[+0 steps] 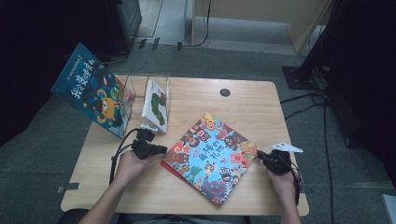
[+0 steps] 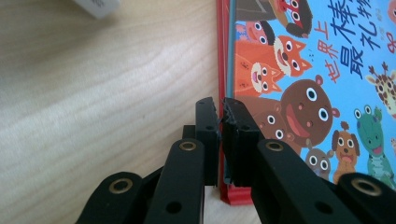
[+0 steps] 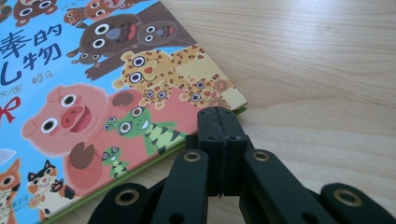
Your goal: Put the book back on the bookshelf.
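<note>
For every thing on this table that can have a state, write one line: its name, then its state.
Animal picture book: closed, flat on the table, red edge pinched by the left gripper.
Left gripper: shut on the book's edge.
Right gripper: shut, holding nothing, at the book's corner.
Blue book: closed, leaning tilted.
White book: closed, standing in the clear rack.

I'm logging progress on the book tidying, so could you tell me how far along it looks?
Done: one book stands in the clear rack; another leans against it. In hand: the left hand-held gripper is shut on the animal picture book at its edge; the right hand-held gripper, shut, sits at the opposite corner. Left: the book lies flat, probably racking next.
</note>
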Demonstrator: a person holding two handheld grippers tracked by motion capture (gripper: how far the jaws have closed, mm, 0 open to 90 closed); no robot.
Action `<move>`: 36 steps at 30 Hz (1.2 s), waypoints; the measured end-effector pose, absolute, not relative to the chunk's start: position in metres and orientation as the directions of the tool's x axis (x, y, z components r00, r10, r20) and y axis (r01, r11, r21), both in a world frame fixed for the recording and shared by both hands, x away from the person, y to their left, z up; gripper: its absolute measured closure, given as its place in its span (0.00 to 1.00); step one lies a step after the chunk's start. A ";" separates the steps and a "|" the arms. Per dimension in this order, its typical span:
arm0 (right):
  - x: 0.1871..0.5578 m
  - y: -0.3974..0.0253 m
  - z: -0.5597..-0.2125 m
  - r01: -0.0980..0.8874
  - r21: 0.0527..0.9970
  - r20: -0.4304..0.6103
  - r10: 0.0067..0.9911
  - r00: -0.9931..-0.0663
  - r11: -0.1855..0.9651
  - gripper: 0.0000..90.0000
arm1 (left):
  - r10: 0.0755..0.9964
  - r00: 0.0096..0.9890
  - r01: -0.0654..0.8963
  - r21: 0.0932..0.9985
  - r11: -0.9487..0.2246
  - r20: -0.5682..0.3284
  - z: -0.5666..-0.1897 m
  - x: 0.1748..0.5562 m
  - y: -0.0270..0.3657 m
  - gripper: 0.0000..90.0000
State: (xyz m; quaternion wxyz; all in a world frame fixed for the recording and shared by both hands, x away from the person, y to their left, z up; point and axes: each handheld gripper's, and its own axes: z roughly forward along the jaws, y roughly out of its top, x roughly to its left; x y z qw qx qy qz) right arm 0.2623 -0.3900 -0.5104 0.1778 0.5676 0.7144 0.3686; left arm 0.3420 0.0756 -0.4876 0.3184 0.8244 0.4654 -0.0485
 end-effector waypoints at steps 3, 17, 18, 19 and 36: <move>0.267 -0.387 -0.511 0.679 0.728 0.167 0.937 -0.307 0.092 1.00 | 0.732 0.566 0.799 0.472 -0.374 -0.379 -0.488 0.338 0.077 0.95; 0.292 -0.369 -0.510 0.673 0.730 0.160 0.926 -0.342 0.122 1.00 | 0.709 0.576 0.795 0.479 -0.371 -0.408 -0.487 0.322 0.088 0.62; 0.293 -0.368 -0.510 0.670 0.731 0.157 0.924 -0.347 0.127 1.00 | 0.712 0.573 0.796 0.481 -0.367 -0.405 -0.488 0.321 0.089 0.60; 0.295 -0.366 -0.510 0.668 0.733 0.161 0.923 -0.351 0.126 1.00 | 0.711 0.575 0.794 0.484 -0.367 -0.404 -0.488 0.321 0.090 0.58; 0.307 -0.359 -0.508 0.660 0.738 0.179 0.903 -0.391 0.140 1.00 | 0.707 0.558 0.803 0.496 -0.329 -0.434 -0.487 0.332 0.092 0.40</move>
